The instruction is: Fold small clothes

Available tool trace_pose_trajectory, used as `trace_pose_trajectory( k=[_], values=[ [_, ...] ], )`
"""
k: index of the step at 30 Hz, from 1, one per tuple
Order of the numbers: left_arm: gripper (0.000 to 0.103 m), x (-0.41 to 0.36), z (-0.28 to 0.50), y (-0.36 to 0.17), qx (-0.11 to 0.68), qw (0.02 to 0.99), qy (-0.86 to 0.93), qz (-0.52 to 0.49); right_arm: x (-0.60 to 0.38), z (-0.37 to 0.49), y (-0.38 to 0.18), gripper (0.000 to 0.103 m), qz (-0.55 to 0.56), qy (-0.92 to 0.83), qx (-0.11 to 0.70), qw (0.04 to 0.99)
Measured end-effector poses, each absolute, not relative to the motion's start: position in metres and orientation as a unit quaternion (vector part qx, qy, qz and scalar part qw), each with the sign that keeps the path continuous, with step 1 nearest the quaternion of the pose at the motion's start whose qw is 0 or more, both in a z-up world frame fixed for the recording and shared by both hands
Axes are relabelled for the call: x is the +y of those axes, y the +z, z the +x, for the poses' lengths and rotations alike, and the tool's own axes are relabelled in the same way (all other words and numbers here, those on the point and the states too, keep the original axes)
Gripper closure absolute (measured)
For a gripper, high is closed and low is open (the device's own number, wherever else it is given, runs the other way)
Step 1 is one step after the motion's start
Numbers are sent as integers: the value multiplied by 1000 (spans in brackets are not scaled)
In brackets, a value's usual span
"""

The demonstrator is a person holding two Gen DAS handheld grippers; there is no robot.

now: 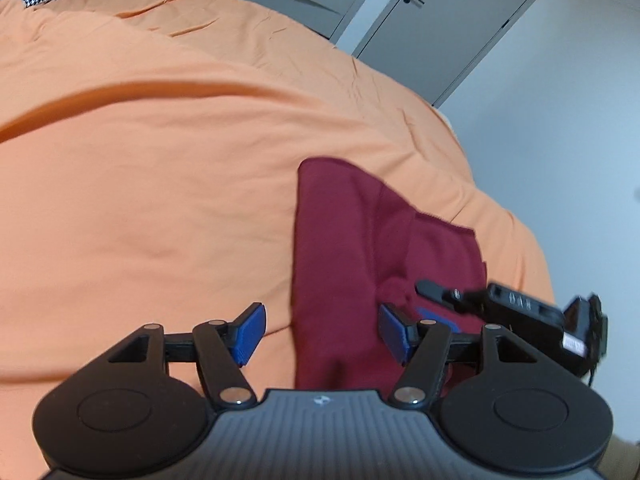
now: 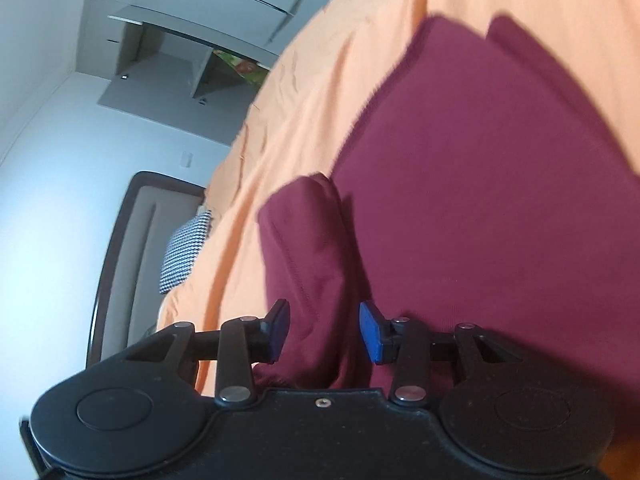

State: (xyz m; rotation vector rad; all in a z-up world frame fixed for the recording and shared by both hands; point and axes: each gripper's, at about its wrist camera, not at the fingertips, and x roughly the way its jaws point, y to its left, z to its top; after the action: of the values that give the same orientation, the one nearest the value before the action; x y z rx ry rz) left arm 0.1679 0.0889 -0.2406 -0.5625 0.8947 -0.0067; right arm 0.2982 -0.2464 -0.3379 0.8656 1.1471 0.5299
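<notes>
left wrist view: my left gripper (image 1: pixel 322 334) stands wide and empty, straddling the near left edge of the maroon garment (image 1: pixel 360 248) on the orange bed (image 1: pixel 160 160); its long axis runs away from me.

right wrist view: my right gripper (image 2: pixel 324 332), half open, frames a raised fold (image 2: pixel 308 240) without pinching, so it's nearer.

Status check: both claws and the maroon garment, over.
Left claw open, empty. Right claw open astride a maroon garment fold. Orange bedspread unobstructed.
</notes>
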Motion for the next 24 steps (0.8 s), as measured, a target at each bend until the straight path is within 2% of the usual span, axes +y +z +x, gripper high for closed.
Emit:
trace_pose_trajectory(
  k=[6,8,9,15,19,21,24],
  values=[
    [36,86,163,-258,448,851,3,-273,-221,306,-360,62,406,240,550,689],
    [36,84,163,-259,450,849,4,-277,-220,309,-363,73,413,238,551,685],
    [36,83,165,-260,450,849,3,-278,-220,311,-362,87,416,239,549,684],
    [36,77,175,-261,447,850,-8,-281,-259,307,-306,89,406,322,478,709],
    [36,66,182,-265,453,847,-15,-276,-323,308,-280,88,379,295,448,754],
    [36,60,185,-268,460,844,-19,-275,-341,311,-281,88,296,226,475,797],
    [36,49,186,-270,467,842,-25,-268,-356,313,-291,88,275,206,492,800]
  ],
)
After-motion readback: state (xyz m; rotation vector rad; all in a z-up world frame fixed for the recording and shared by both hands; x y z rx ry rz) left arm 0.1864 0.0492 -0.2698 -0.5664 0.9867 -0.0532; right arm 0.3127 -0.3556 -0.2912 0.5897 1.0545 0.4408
